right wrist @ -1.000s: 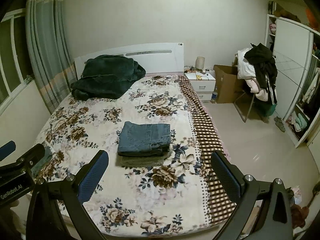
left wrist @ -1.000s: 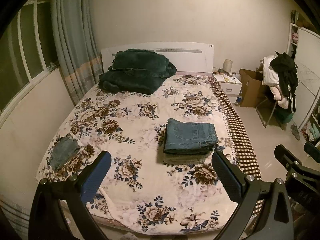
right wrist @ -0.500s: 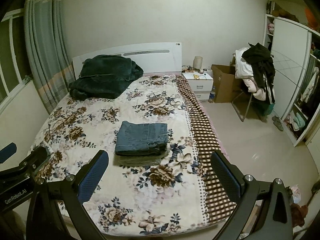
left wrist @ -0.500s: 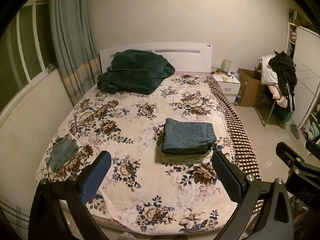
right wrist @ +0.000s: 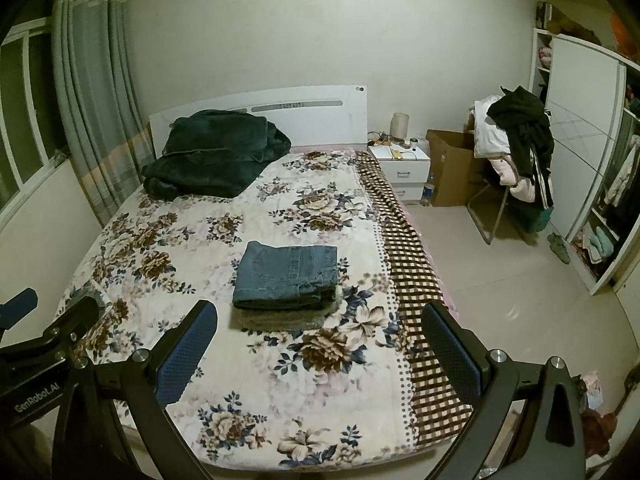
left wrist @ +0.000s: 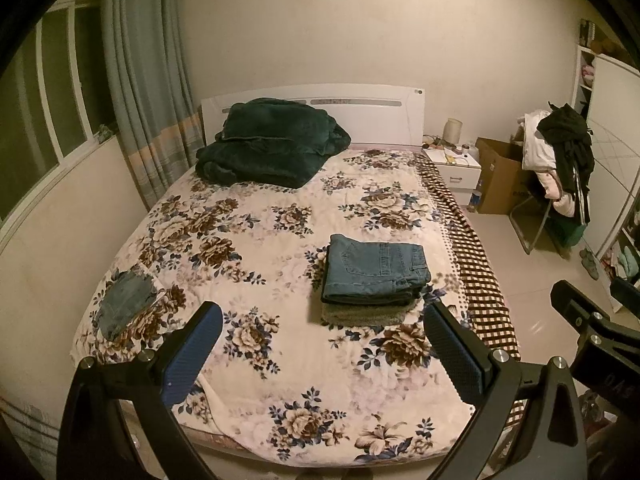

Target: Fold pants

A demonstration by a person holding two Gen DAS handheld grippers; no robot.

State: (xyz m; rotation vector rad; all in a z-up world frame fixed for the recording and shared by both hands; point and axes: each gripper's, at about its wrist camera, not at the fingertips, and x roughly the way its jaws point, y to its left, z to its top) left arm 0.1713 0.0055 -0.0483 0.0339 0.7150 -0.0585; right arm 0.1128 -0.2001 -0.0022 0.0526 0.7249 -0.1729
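Observation:
Folded blue jeans (left wrist: 374, 274) lie on top of a folded grey-green garment (left wrist: 362, 314) on the right half of the floral bed (left wrist: 256, 248). The same stack shows in the right wrist view: jeans (right wrist: 286, 274) over the grey garment (right wrist: 280, 320). A small blue denim piece (left wrist: 124, 304) lies flat at the bed's near left corner. My left gripper (left wrist: 322, 346) is open and empty, held back above the foot of the bed. My right gripper (right wrist: 320, 346) is open and empty beside it, also short of the stack.
A dark green blanket (left wrist: 268, 144) is heaped by the white headboard (left wrist: 360, 108). A nightstand (left wrist: 454, 168), cardboard box (left wrist: 496, 180) and a clothes-laden chair (left wrist: 560, 168) stand right of the bed. Wardrobe shelves (right wrist: 600, 184) are at far right. A wall with window and curtain (left wrist: 140, 80) runs along the left.
Both grippers have drawn back slightly from the bed and stayed open. The stack has not moved.

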